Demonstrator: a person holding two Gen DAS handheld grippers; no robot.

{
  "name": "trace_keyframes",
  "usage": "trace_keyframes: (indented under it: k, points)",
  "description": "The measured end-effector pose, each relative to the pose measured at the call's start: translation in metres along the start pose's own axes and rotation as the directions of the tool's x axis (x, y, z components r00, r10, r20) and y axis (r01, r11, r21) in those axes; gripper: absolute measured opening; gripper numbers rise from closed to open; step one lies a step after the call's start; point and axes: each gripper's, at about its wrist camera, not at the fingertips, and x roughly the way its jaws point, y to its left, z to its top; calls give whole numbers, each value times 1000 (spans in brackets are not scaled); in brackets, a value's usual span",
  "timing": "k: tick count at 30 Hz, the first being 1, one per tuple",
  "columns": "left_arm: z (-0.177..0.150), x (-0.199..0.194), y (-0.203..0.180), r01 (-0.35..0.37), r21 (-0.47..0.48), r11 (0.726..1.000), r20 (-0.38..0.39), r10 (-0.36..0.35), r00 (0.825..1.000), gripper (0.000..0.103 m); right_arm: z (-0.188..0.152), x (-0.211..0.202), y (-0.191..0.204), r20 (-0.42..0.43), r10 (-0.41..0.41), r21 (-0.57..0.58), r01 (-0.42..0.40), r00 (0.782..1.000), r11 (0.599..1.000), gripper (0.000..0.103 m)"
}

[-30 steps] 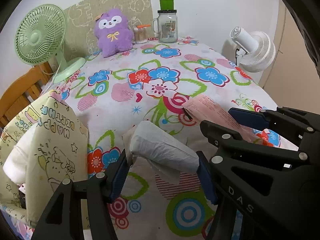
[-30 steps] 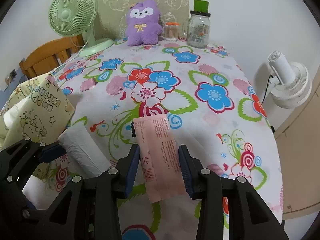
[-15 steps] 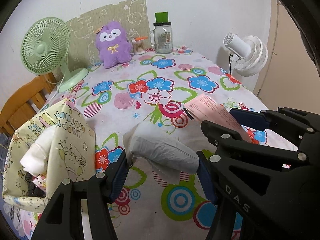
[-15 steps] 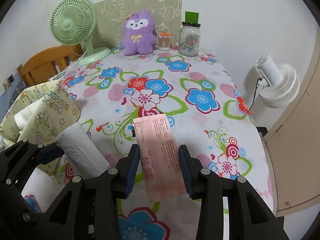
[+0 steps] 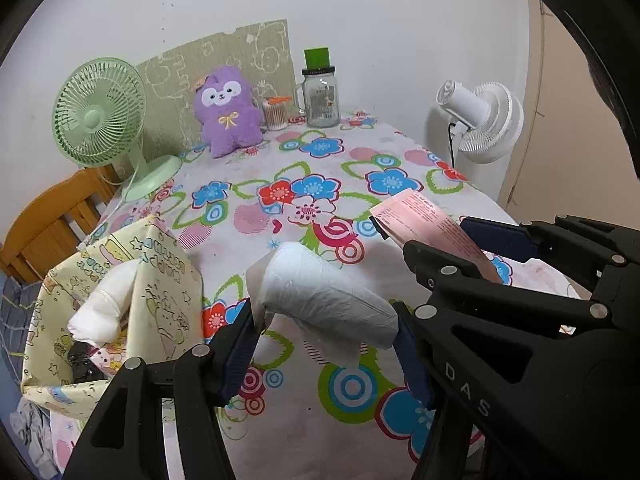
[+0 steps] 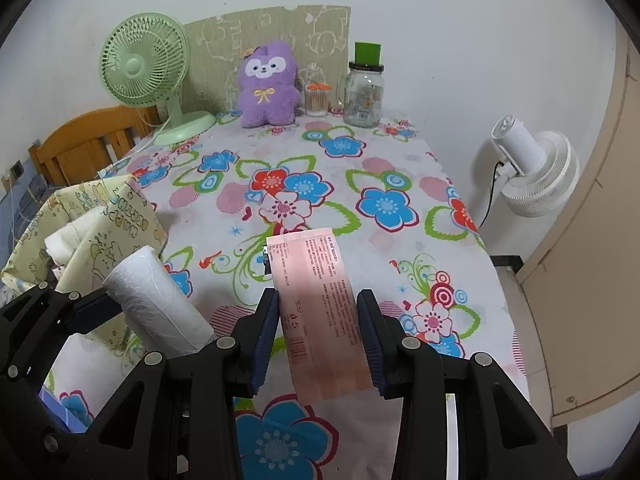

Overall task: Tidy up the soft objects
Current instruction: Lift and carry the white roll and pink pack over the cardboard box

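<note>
- Tissue roll (image 5: 328,300), soft and light, is clenched across its middle by the left gripper (image 5: 324,344), lower centre of frame
- Pink packet (image 6: 320,312), thin and floppy, is pinched by the right gripper (image 6: 318,336); a firmer mid-body hold is judged safest

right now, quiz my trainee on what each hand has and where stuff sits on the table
1. True or false: the left tongs are closed on the white tissue roll.
2. What do the right tongs hold? A) purple plush B) pink packet C) glass jar
3. Fill in: the yellow cartoon bag sits at the table's ___ edge, as the left wrist view shows it.

Key
1. True; the roll is pinched between both pads, off the floral tablecloth.
2. B; the pink packet is between the pads. The purple plush and glass jar stand at the far end by the wall.
3. Left, below the green fan.
</note>
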Motion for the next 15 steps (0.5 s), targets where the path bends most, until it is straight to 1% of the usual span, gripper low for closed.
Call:
trace_keyframes:
  k: [15]
  points:
    - [4,-35,2,-25,8,1000,68,25,997,67,5,-39,12,79,-2,0,2,997,1000,43]
